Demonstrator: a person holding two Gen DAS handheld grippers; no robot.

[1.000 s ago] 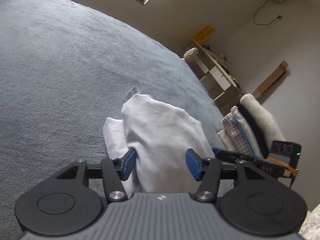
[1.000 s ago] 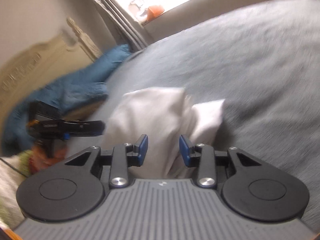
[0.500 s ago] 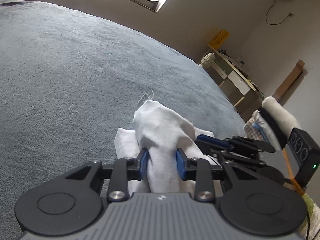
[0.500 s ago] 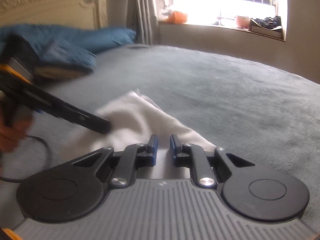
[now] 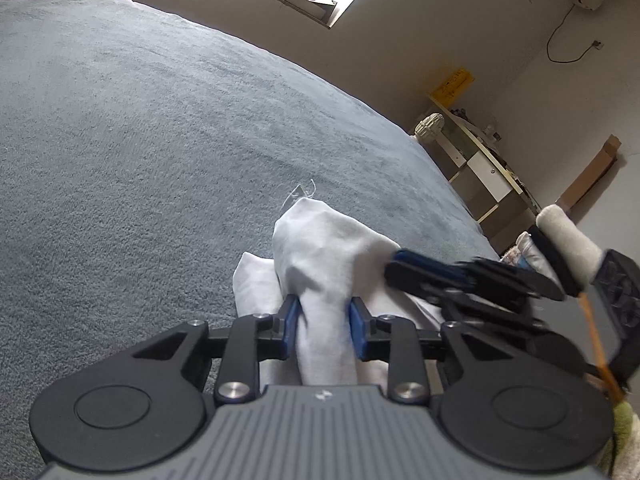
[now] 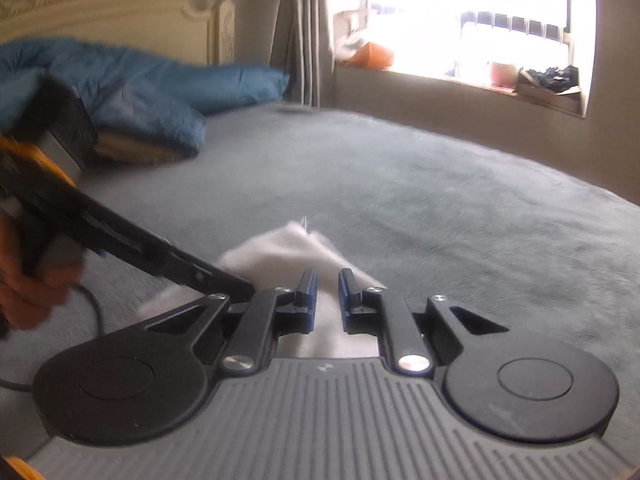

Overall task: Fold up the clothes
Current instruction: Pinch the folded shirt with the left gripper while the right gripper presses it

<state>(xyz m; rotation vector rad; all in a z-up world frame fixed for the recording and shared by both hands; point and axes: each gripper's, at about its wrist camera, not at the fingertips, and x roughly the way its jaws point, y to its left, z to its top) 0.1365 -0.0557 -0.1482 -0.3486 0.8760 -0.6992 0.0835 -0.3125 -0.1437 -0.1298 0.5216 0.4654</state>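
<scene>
Left wrist view: left gripper (image 5: 322,326) fingers are closing, pinching the crumpled white cotton garment (image 5: 320,248) at the grey bed's (image 5: 140,140) near edge; right gripper (image 6: 325,294) pinches it too. Lift both evenly.

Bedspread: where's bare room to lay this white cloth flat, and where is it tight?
Free: the wide grey bedspread ahead of the white cloth, toward the window wall, and to its left. Tight: beside the cloth the left tool, closing, and right tool both pinch it; blue bedding fills the headboard end.
</scene>
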